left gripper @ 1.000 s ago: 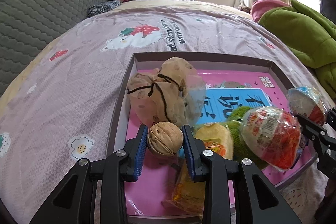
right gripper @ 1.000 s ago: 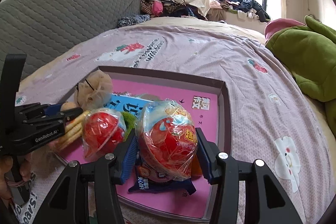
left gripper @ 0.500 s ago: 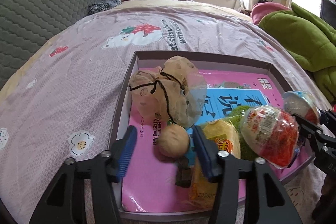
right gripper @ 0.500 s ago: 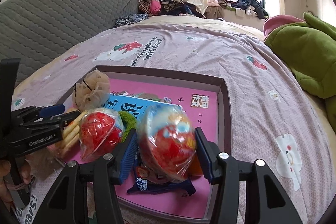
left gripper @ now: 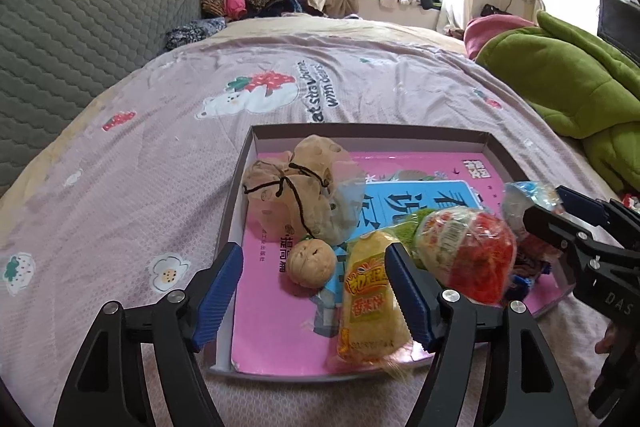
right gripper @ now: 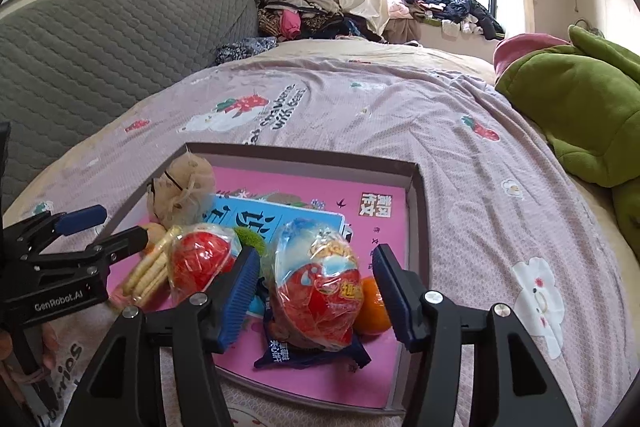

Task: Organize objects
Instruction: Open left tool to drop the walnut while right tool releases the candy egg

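Inside the shallow box [left gripper: 486, 143] on the bed, the walnut [left gripper: 311, 263] is lying free between the left gripper [left gripper: 316, 291] fingers — just opening wide — while the right gripper [right gripper: 316, 293], fingers parting, is flanking the wrapped snack [right gripper: 320, 287] at the box's 5 o'clock corner.

tray [left gripper: 236, 215] on bed [left gripper: 132, 187] | walnut [left gripper: 311, 263] in tray, before pouch [left gripper: 296, 195]
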Motion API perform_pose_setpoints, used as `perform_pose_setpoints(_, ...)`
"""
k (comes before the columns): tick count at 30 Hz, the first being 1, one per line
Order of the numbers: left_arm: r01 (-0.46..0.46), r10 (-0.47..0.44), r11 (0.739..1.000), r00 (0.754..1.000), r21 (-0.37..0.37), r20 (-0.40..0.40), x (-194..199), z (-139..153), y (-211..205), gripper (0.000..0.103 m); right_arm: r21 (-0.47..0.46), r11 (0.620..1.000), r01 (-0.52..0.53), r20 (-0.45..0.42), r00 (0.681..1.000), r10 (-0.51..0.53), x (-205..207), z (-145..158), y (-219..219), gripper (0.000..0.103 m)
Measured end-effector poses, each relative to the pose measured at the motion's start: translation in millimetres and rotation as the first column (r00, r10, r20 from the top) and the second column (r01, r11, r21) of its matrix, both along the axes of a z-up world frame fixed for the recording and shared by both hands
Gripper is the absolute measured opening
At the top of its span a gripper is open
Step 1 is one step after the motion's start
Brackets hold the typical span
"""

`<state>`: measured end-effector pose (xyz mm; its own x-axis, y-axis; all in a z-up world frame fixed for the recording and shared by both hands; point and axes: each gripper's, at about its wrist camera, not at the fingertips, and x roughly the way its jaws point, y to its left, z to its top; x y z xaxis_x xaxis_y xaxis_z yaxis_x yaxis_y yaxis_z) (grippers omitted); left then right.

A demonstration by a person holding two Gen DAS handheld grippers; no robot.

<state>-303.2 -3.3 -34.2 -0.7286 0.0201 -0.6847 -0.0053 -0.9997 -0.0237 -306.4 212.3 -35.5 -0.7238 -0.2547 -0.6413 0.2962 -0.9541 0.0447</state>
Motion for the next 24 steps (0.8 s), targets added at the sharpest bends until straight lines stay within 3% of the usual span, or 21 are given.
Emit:
perform_pose_setpoints(8, -0.017, 0.017, 1.0, 0.999, -0.005, -0.036, 28, 26, 3, 0.077, -0.026, 1.0, 0.009, -0.045, 0.999, -0.011, 20, 30, 1, 0.059)
perform_pose_setpoints(12, -0.05, 0.048, 0.998, 0.998, -0.045, -0.041, 39, 39, 5, 0.077, -0.046, 0.999, 0.007, -0.046, 0.999, -0.009, 33, 44, -1, 0.06)
perform_pose_setpoints(24, -0.042, 0.04, 0.999, 0.997, -0.034, -0.073, 83, 79, 11, 0.077, -0.069, 0.997, 0.029, -0.068, 0.997, -0.034, 82, 82, 3, 0.061)
